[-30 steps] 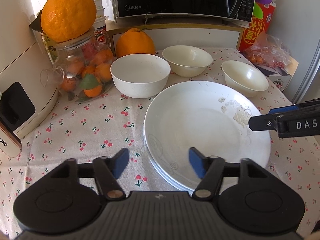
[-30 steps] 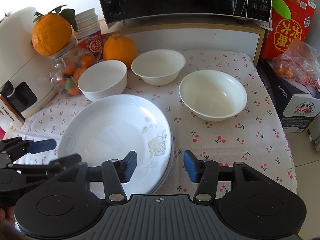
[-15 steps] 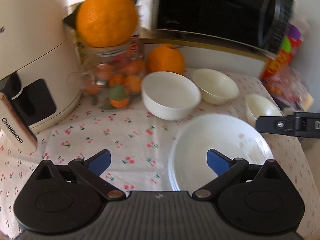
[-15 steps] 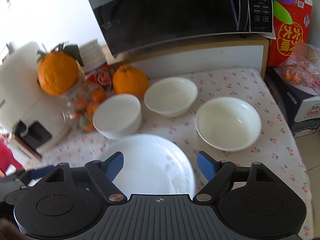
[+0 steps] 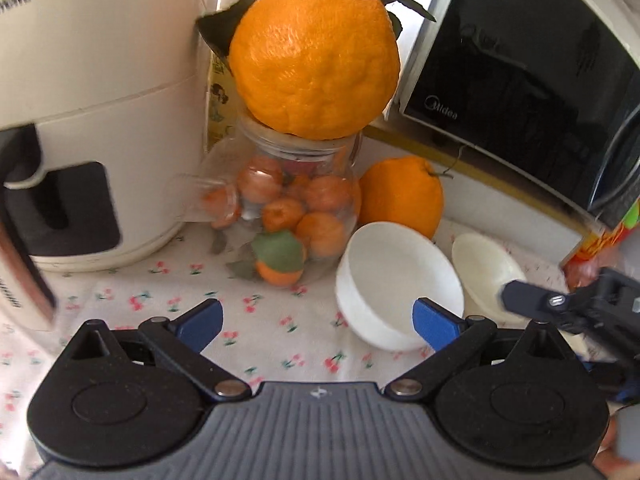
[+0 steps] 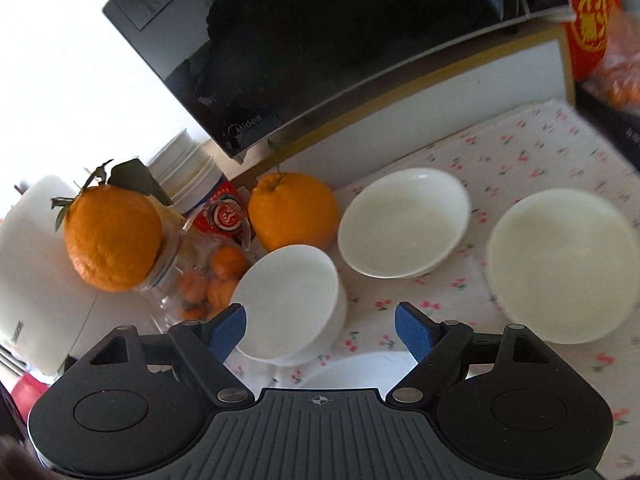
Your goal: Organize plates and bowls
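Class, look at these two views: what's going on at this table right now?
A person holds a gripper in each hand over a cherry-print tablecloth, sorting dishes. Both the left gripper and right gripper are open and hold nothing; their jaws have just been opening. Three bowls sit apart, unstacked: a deep white bowl by the fruit jar, a middle bowl and a right bowl. The plates lie just below the right gripper.

A home kitchen corner. A black microwave (image 6: pixel 340 52) sits on a shelf behind a table spread with a cherry-print cloth (image 6: pixel 532 148). Below the microwave stand a white cooker (image 5: pixel 100 92) and a glass jar of small oranges (image 5: pixel 288 216).
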Available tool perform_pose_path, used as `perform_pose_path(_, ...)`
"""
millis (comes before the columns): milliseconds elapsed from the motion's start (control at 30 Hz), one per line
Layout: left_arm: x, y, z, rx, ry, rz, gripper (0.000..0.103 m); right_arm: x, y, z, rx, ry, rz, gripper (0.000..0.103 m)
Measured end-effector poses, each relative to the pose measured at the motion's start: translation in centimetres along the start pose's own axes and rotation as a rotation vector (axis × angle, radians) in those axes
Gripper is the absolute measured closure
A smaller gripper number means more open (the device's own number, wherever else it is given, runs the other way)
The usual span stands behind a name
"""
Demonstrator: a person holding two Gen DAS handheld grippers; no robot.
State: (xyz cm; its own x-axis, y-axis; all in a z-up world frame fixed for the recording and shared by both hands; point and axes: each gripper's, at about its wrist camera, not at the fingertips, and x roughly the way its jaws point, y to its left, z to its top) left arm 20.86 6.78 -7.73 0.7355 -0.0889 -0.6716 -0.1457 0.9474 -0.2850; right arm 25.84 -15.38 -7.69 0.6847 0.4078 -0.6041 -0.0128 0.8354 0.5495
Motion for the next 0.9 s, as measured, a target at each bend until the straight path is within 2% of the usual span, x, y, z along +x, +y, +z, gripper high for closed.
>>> perform_pose_path(67, 0.9, 0.1, 0.0, -0.027, 0.002, -0.030, 0.006, 1.0, -0.1, -0.1, 0.012, 0.001, 0.006, 0.020)
perform_pose_path(167, 2.3, 0.2, -0.2, -0.052, 0.007, -0.066, 0.018, 2.1, -0.4, -0.4, 0.002, -0.002, -0.002, 0.021)
perform_pose_path(233, 2.7, 0.1, -0.2, -0.059, 0.006, -0.079, 0.025, 2.5, -0.8, -0.7, -0.003, -0.007, -0.006, 0.028)
perform_pose_path(333, 3.5, 0.1, -0.4, -0.063, 0.000, -0.094, 0.039, 3.2, -1.5, -0.8, 0.015, 0.000, 0.001, 0.044)
perform_pose_path(400, 3.9, 0.1, -0.5, -0.057, 0.004, -0.096, 0.055, 3.8, -2.2, -0.8, 0.038, 0.010, 0.007, 0.056)
perform_pose_path(500, 4.3, 0.2, -0.6, -0.059, 0.001, -0.105, 0.066, 4.6, -2.8, -0.9, 0.069, 0.021, 0.019, 0.067)
perform_pose_path(600, 4.3, 0.3, -0.7, -0.055, -0.005, -0.125, 0.076, 5.0, -2.9, -1.0, 0.073, 0.022, 0.019, 0.073)
perform_pose_path(667, 4.2, 0.2, -0.7, -0.042, -0.005, -0.134, 0.082, 5.1, -2.9, -1.1, 0.066, 0.022, 0.025, 0.076)
perform_pose_path(800, 4.7, -0.5, -0.6, -0.013, -0.006, -0.127, 0.083, 5.4, -2.6, -1.0, 0.050, 0.025, 0.055, 0.086)
perform_pose_path(900, 4.6, -0.6, -0.5, -0.011, -0.002, -0.118, 0.084, 5.4, -2.3, -1.0, 0.045, 0.026, 0.064, 0.087)
